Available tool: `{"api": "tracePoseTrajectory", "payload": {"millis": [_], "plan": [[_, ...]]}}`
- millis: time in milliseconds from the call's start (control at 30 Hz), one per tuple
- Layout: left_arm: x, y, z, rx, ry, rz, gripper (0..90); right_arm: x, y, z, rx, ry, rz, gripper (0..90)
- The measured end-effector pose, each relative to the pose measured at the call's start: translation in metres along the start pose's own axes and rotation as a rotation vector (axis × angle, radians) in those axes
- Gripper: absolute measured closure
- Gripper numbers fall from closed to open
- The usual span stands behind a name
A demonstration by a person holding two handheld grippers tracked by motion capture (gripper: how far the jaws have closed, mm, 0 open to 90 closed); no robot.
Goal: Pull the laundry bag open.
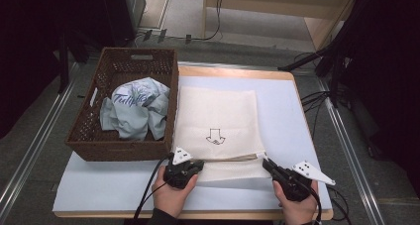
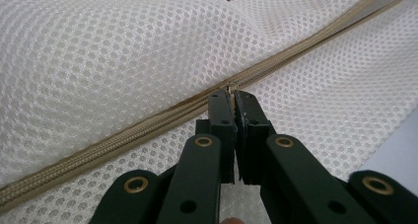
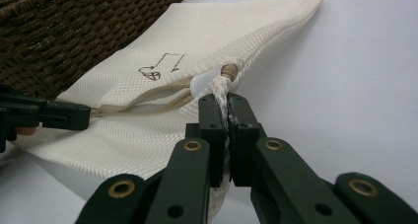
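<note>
Your left tool (image 1: 190, 166) was clenched on the zipper pull (image 2: 229, 90) of the mesh laundry bag (image 1: 218, 121). The bag lay flat on the table (image 1: 292, 116), touching the wicker basket (image 1: 106, 136) on its left side; a crumpled garment (image 1: 133, 111) sat in that basket. Your right tool (image 1: 270, 165) was clenched on the bag's near corner fabric (image 3: 223, 93), just beside the zipper's end stop (image 3: 228, 70).

Judgement: zipper partly open near the right end, step in hand was running the slider along the zipper (image 2: 123, 135).

- Keep the right tool anchored, pulling slightly away, so the tape stays taut.
- Draw the left tool along the zipper line, low and parallel to it; lifting would likely bunch the mesh and jam the slider.
- Risk: pull tab slipping from the pads if yanked.
</note>
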State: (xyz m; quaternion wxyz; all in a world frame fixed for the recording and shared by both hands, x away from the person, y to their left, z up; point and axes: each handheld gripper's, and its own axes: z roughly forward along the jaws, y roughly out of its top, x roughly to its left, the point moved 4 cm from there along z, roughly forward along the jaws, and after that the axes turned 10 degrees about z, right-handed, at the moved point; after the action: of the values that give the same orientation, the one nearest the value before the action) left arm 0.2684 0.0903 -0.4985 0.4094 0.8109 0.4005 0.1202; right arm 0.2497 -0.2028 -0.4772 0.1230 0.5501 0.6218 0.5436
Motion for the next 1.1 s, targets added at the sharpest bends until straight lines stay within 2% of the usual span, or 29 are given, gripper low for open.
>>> {"api": "tracePoseTrajectory", "payload": {"millis": [133, 267, 367, 400, 500, 600, 667, 733, 833, 900, 967, 1100], "plan": [[0.002, -0.002, -0.003, 0.003, 0.027, 0.012, 88.1, 0.001, 0.000, 0.000, 0.003, 0.000, -0.001, 88.1], [0.005, -0.003, -0.006, -0.007, 0.027, 0.004, 88.1, -0.001, 0.000, -0.001, 0.000, -0.001, 0.005, 88.0], [0.005, -0.004, -0.009, -0.003, 0.036, 0.012, 88.0, 0.000, 0.000, 0.000, 0.001, -0.001, 0.001, 88.0], [0.006, -0.005, -0.010, 0.001, 0.055, 0.018, 88.1, 0.001, 0.000, 0.000, 0.002, -0.001, 0.001, 88.0], [0.012, -0.007, -0.015, -0.019, 0.069, -0.001, 88.1, -0.001, 0.001, -0.002, -0.004, -0.010, 0.005, 88.0], [0.016, -0.009, -0.019, -0.021, 0.085, -0.001, 88.1, -0.002, 0.001, -0.002, -0.005, -0.009, 0.005, 88.0], [0.017, -0.010, -0.021, -0.025, 0.082, -0.004, 88.1, -0.001, 0.001, -0.002, -0.001, -0.005, 0.008, 88.0], [0.017, -0.011, -0.022, -0.023, 0.092, 0.005, 88.1, 0.000, 0.000, -0.001, -0.001, -0.006, 0.001, 88.0], [0.020, -0.013, -0.026, -0.021, 0.129, 0.012, 88.1, 0.000, 0.001, -0.002, -0.005, -0.013, 0.000, 88.0], [0.022, -0.014, -0.029, -0.022, 0.116, 0.009, 88.1, -0.002, 0.002, -0.003, -0.009, -0.009, 0.007, 88.0], [0.023, -0.015, -0.031, -0.019, 0.130, 0.016, 88.1, 0.000, 0.000, -0.002, -0.001, -0.010, 0.002, 88.0], [0.025, -0.015, -0.035, -0.027, 0.125, 0.007, 88.1, 0.001, 0.001, -0.001, -0.003, -0.007, -0.006, 88.0]]}}
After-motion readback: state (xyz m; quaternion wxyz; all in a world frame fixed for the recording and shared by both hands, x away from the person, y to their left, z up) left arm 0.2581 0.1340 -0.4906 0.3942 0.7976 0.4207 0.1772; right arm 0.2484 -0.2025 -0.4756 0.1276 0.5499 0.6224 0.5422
